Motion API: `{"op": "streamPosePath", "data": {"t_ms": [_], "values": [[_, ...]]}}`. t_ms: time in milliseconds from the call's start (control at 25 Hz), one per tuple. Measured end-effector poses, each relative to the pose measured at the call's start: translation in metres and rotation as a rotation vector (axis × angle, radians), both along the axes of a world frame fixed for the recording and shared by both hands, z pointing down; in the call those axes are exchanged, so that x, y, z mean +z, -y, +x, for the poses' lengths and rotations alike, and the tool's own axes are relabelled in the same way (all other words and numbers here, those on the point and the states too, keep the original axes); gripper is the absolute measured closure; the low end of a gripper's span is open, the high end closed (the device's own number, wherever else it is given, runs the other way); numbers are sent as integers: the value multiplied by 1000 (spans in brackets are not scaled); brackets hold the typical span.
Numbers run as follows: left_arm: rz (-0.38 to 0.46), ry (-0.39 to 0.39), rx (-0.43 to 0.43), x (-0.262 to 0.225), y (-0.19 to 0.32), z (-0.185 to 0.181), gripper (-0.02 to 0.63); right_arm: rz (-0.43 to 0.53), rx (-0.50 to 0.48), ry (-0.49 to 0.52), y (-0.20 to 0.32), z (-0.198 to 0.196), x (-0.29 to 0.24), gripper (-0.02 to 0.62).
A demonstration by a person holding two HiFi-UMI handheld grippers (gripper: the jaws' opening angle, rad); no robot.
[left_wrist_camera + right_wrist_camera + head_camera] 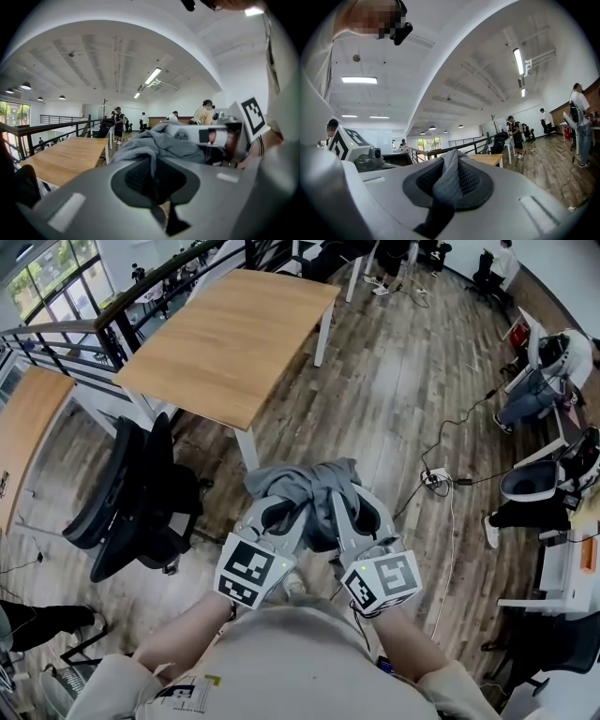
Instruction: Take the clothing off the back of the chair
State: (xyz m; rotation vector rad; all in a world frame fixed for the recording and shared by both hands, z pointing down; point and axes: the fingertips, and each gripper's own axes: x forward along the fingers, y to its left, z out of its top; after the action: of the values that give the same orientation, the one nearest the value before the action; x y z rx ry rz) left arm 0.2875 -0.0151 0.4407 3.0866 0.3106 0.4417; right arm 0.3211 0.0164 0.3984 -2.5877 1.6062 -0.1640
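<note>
Wood-plank floor [403, 399] spreads out under me. Closest in, at six o'clock, the marker cubes [248, 570] ride on the backs of my two tools.

Left tool [281, 510] first: jaws drawn in narrow, nipping a fold of the grey clothing [309, 486]. In the left gripper view the fabric runs straight down into the slot between the dark pads. Right tool [361, 509], just beside it at three o'clock, same story: jaws nearly together, with a ridge of grey knit pinched upright between the black pads.

So the clothing sits bunched in a loose heap between and just ahead of both tools, held up off the floor.

Moving out now. At nine o'clock from the bundle, well apart from it, stands the black office chair [141, 493]. Over at three o'clock a white power strip [434, 479] lies on the planks, with a cable trailing away from it.

Further up, at eleven o'clock, there's the wooden worktop [234, 338] on its white legs. Beyond its left side a dark railing [155, 279] runs across at ten o'clock. Farthest off, around one o'clock, people [506, 261] are standing by the back of the room.
</note>
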Motion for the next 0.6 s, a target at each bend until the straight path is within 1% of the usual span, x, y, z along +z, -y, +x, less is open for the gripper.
{"op": "streamPosePath", "data": {"t_ms": [240, 400, 600], "values": [[-30, -1, -16, -4, 0, -3, 583, -5, -3, -5, 1, -2, -5, 555], [-27, -3, -9, -1, -1, -3, 583, -4, 3, 0, -1, -2, -2, 555], [-30, -14, -10, -10, -7, -1, 583, 7, 7, 4, -8, 1, -9, 555]]}}
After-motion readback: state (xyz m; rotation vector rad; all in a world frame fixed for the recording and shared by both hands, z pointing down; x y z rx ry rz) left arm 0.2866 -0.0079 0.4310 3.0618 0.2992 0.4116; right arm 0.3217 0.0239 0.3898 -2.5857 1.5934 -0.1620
